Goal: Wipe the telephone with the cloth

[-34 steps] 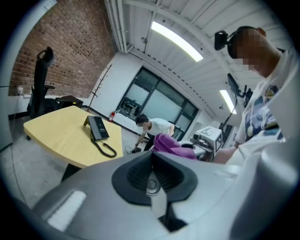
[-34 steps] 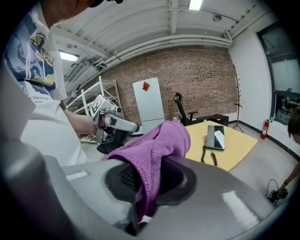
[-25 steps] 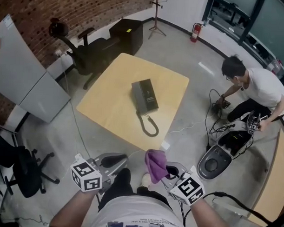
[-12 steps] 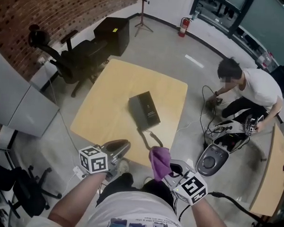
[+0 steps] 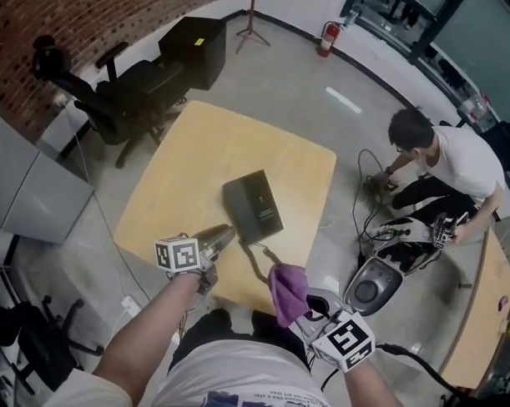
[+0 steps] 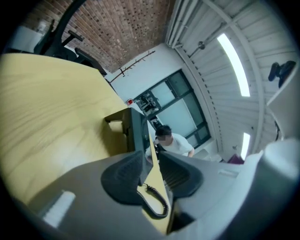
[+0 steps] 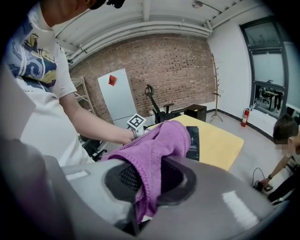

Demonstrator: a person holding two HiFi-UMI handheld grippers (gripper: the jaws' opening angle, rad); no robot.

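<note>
Purple cloth (image 7: pixel 159 140) clamped in right gripper (image 7: pixel 150 179), left gripper (image 6: pixel 151 164) fingers opening, empty

The person wears a white T-shirt (image 5: pixel 232 380) with short sleeves and a blue picture on the front, and black trousers (image 5: pixel 234 331). The left hand-held gripper (image 5: pixel 223 233) and the right hand-held gripper (image 5: pixel 308 306) are grey. Each has a white cube (image 5: pixel 178 254) with black squares on it. A black cable (image 5: pixel 404 351) hangs by the right one. The left one's jaws have just been opening, and they grip nothing.

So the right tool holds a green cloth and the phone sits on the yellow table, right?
No, the cloth is purple, not green; the right gripper view shows it. The right tool does hold it, and the phone sits on the yellow table.
</note>
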